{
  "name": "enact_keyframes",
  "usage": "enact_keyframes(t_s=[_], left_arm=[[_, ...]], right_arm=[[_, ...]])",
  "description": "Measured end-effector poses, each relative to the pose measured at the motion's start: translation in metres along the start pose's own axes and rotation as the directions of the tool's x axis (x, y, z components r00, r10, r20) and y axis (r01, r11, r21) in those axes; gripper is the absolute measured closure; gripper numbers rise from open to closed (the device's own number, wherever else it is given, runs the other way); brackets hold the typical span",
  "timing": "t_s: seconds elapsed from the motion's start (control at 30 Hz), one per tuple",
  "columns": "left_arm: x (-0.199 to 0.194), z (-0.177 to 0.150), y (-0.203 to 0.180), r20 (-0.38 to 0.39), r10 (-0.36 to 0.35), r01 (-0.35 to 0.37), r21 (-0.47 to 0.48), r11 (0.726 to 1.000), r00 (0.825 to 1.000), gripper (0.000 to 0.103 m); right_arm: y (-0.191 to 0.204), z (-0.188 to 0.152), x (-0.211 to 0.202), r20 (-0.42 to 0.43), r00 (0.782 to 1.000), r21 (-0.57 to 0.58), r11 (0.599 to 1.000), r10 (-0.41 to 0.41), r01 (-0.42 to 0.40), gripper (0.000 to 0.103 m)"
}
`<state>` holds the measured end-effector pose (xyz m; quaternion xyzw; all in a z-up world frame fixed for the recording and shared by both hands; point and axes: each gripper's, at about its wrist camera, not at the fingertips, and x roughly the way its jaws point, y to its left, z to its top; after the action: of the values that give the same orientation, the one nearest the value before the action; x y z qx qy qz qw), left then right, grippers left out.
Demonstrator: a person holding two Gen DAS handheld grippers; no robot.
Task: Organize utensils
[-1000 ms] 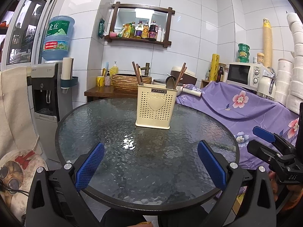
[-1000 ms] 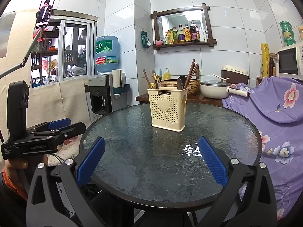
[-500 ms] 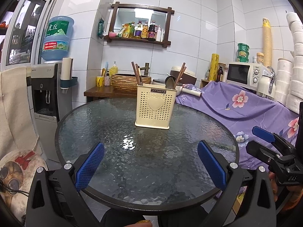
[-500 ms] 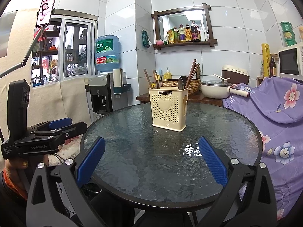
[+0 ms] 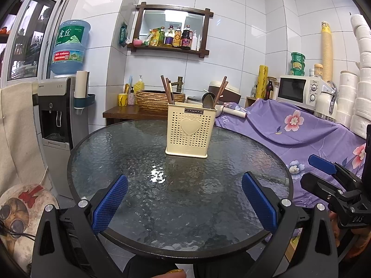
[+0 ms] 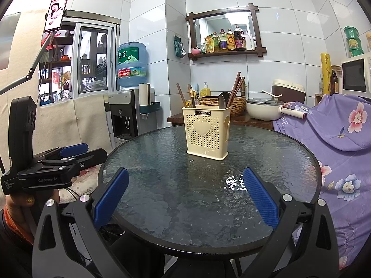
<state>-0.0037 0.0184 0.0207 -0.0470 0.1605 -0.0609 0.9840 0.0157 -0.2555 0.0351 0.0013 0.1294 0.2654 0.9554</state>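
both claws wide, empty: left claw, right claw. utensil holder well beyond them, mid bench, chopsticks inside.

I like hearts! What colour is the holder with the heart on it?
Cream yellow holder, dotted with tiny holes; clearest in the left wrist view.

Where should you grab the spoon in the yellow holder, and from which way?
Grab the spoon by the rounded end sticking above the holder, coming straight down from above. Only that end shows; the rest is hidden inside, with chopsticks leaning close beside it.
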Motion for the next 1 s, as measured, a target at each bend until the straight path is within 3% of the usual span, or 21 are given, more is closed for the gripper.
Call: enact_keyframes(t_s=[1.0], left_arm=[[0.0003,-0.0009,-0.0016,-0.006,0.001,-0.001,0.009,1.0,1.0,0.006]], right_arm=[[0.0003,-0.003,0.0017,-0.007,1.0,0.002,1.0,-0.004,0.004,0.006]])
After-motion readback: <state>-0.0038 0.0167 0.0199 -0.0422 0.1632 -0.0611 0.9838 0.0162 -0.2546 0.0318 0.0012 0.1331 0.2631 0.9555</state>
